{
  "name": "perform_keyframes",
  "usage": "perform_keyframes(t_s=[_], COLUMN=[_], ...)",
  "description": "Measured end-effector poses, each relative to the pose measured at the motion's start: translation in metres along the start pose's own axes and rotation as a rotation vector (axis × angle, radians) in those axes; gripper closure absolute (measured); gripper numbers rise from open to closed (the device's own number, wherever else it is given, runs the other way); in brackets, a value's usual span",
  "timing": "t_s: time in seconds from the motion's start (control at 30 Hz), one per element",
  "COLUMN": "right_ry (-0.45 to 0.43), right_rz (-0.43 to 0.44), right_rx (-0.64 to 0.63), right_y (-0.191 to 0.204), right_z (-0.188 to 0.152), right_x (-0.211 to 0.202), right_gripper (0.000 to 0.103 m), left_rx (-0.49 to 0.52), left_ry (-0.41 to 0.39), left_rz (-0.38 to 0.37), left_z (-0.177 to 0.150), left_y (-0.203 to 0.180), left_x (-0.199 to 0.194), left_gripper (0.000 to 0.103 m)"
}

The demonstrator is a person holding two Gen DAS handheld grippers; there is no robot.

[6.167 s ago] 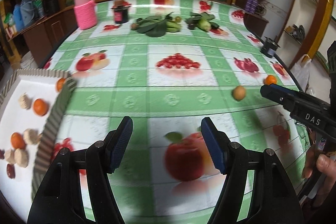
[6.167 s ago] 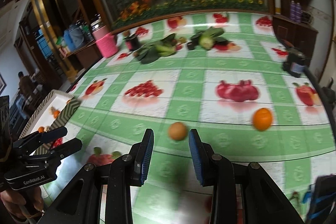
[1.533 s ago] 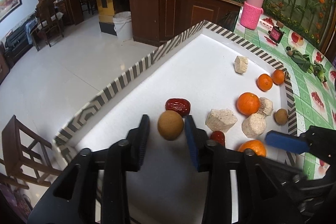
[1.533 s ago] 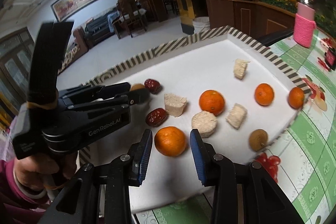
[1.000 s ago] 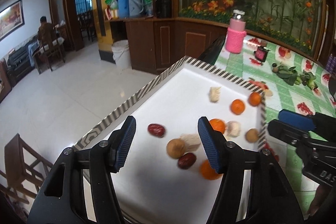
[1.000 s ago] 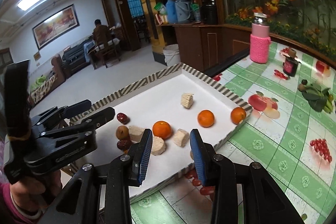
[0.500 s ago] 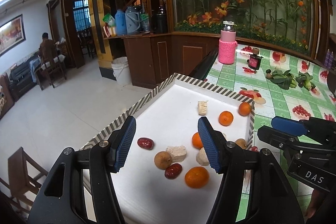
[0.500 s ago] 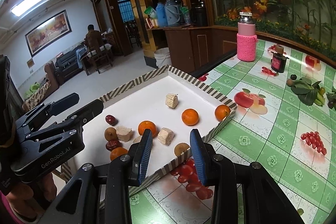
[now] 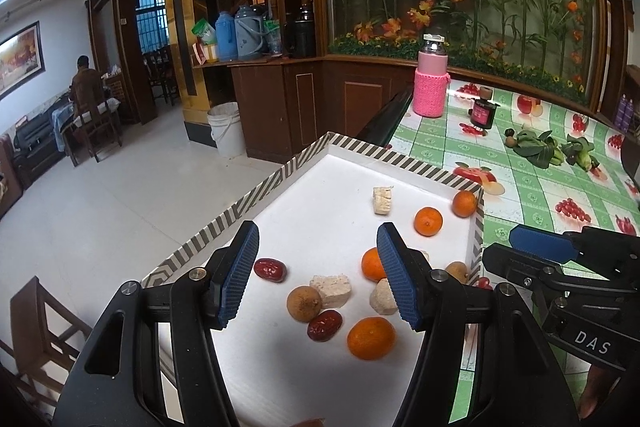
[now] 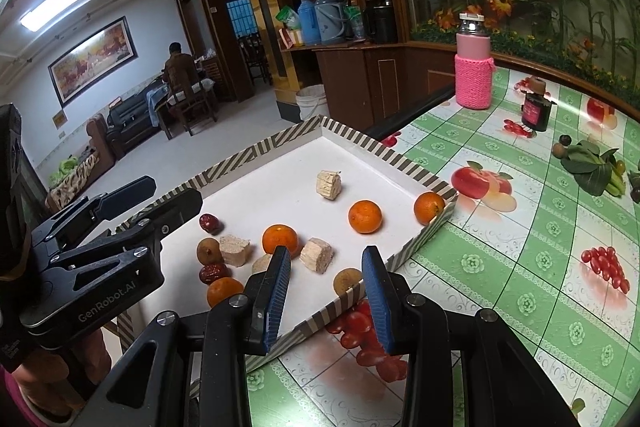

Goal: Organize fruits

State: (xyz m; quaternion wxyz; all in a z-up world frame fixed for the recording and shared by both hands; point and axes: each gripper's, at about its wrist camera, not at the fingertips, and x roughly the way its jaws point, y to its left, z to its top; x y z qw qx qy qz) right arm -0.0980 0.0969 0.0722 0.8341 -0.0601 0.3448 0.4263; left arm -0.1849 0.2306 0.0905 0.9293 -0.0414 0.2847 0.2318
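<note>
A white tray with a striped rim (image 9: 272, 183) (image 10: 384, 147) sits at the table's corner. It holds several oranges (image 9: 371, 337) (image 10: 364, 215), two brown round fruits (image 9: 304, 303) (image 10: 346, 280), red dates (image 9: 270, 269) (image 10: 211, 222) and pale cut chunks (image 9: 383, 199) (image 10: 328, 185). My left gripper (image 9: 318, 275) is open and empty, held above the tray's near part. My right gripper (image 10: 326, 291) is open and empty, above the tray's near rim. Each gripper shows in the other's view: the right gripper (image 9: 536, 259) and the left gripper (image 10: 132, 203).
The green fruit-print tablecloth (image 10: 520, 267) carries a pink-sleeved bottle (image 9: 430, 83) (image 10: 474, 75), a dark jar (image 9: 483, 111) (image 10: 536, 109) and leafy greens (image 9: 536, 147) (image 10: 592, 167). Beyond the tray the table ends over a white tiled floor (image 9: 100, 195) with a wooden chair (image 9: 36, 323).
Both grippers have let go of their fruit in the tray and drawn back and up. The brown fruit and an orange now lie in the tray, which looks smaller.
</note>
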Motion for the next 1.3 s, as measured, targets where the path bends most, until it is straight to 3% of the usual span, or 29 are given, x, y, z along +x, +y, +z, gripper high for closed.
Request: perform_keyframes(t_s=[1.17,1.3], right_ry=[0.027,0.016], right_rz=[-0.001,-0.017], right_rx=[-0.006,0.008], right_y=[0.003,-0.006], right_z=[-0.005,-0.005], right_x=[0.005,-0.002], right_gripper=[0.067,0.067], left_rx=[0.018,0.026], left_ry=[-0.017,-0.004], left_rz=[0.032,0.008], left_z=[-0.002,-0.002], left_y=[0.001,-0.006], left_x=[-0.001,-0.001], left_gripper=[0.041,0.041])
